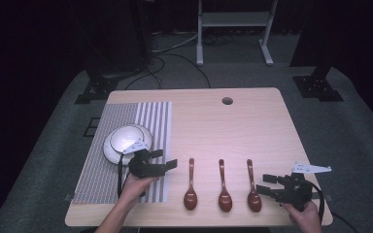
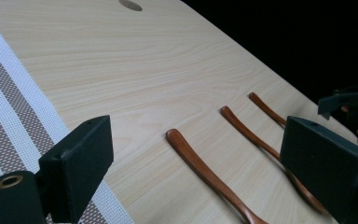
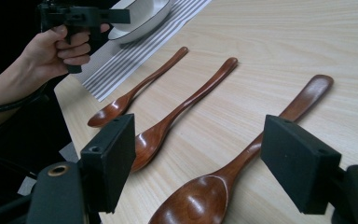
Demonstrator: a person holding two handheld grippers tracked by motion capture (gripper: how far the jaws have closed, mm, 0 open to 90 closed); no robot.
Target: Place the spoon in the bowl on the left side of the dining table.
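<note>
1. Hovering before any pick-up: right hand-held gripper (image 1: pixel 267 185) just beside the rightmost spoon (image 1: pixel 253 191), jaws spread, empty, straddling its bowl end in the right gripper view.
2. Left hand-held gripper (image 1: pixel 167 164) also spread, holding nothing, over the striped mat (image 1: pixel 126 145) edge near the bowl (image 1: pixel 125 141).
3. Three spoons lying parallel on the bench (image 1: pixel 223 126), untouched.
4. Next, probably: lower, close on the handle.
</note>
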